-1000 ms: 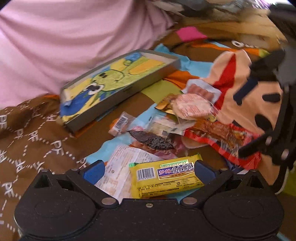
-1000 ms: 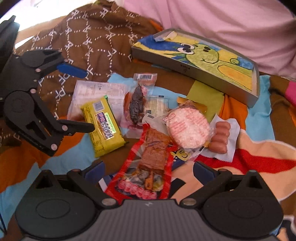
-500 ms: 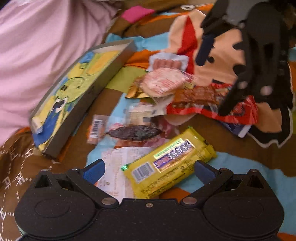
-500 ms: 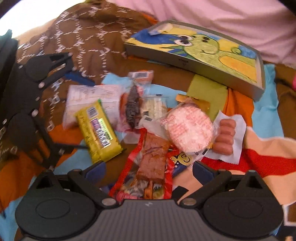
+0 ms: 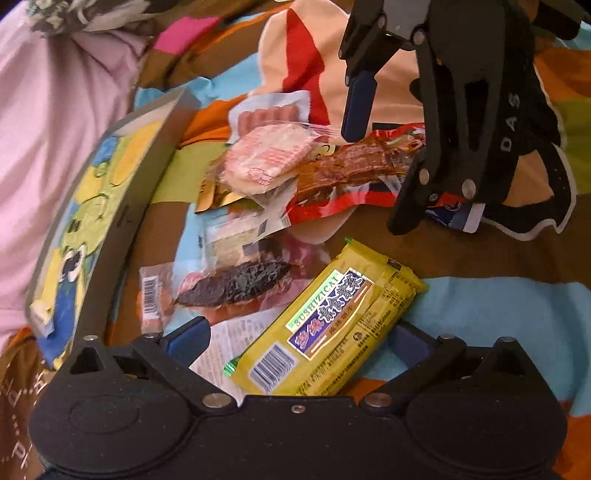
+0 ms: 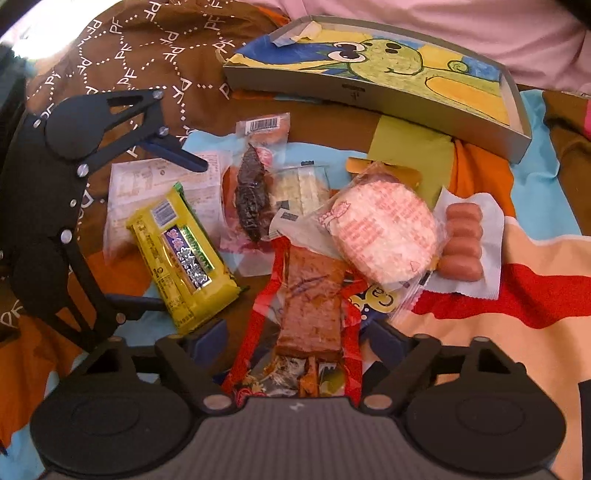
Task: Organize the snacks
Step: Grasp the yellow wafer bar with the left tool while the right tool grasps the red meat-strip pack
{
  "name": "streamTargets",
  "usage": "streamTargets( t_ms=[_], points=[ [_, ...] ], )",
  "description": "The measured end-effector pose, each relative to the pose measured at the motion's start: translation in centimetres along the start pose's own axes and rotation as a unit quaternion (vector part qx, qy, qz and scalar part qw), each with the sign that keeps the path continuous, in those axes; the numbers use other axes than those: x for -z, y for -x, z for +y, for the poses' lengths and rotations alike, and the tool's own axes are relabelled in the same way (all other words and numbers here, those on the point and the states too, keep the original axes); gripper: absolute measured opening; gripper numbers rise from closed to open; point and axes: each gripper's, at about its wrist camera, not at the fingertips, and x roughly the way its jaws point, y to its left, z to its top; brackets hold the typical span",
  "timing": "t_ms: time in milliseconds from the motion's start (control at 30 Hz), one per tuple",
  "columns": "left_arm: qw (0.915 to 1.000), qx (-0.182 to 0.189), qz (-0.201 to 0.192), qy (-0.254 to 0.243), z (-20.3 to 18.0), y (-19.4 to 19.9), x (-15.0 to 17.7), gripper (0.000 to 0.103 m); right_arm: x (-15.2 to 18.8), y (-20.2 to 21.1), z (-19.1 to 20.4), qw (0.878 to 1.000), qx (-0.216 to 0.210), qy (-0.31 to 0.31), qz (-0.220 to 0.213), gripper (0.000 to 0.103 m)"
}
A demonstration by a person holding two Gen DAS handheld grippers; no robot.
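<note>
On a patterned blanket (image 6: 546, 236) with brown, blue and orange areas, several snack packets lie close together. The left gripper (image 5: 295, 339) has its fingers (image 5: 188, 334) wide open on both sides of the yellow snack bar (image 5: 325, 332); the bar lies slanted between them, but I cannot tell if a finger touches it. In the right wrist view the left gripper (image 6: 177, 229) shows the same wide gap, with the yellow snack bar (image 6: 181, 254) inside it.

The right gripper (image 6: 295, 336) is also wide open, its fingers (image 6: 208, 336) standing on both sides of the near end of the red packet (image 6: 310, 306) with a brown strip inside. Contact with the packet is not clear. It grips nothing.

Beyond these lie a round pink-white cracker packet (image 6: 384, 232) that overlaps the far end of the red packet, a small sausage packet (image 6: 463, 240) just right of it, a dark dried-meat packet (image 6: 253, 199), and a pale packet (image 6: 303, 188) beside that. A white flat packet (image 6: 147, 184) lies partly under the yellow bar. At the far side stands a shallow grey box (image 6: 369, 92) with a green cartoon drawing inside, apart from the snacks.

A gold packet (image 6: 388, 171) is mostly hidden under the cracker. The near end of the red packet is cut off by the gripper body. Pink cloth (image 6: 443, 22) fills the far edge.
</note>
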Motion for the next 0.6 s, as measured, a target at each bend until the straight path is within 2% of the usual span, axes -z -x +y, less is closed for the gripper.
streamTargets(
  t_ms=[167,233,400,600],
  points=[
    [0.9980,0.022,0.016,0.058,1.0,-0.5,-0.1,0.098,0.3,0.6,-0.3,1.000,-0.003,-0.007,0.000,0.073],
    [0.9964,0.025,0.019,0.079,1.1,-0.3,0.1,0.094,0.6,1.2,-0.4,1.000,-0.008,0.002,-0.006,0.073],
    [0.9955,0.039,0.029,0.082,0.5,0.7,-0.2,0.075,1.3,2.3,-1.0,0.999,-0.022,0.026,-0.006,0.072],
    [0.9866,0.074,0.061,0.132,0.7,1.5,-0.5,0.070,1.7,3.0,-1.4,0.998,-0.040,0.039,-0.003,0.074]
  ],
)
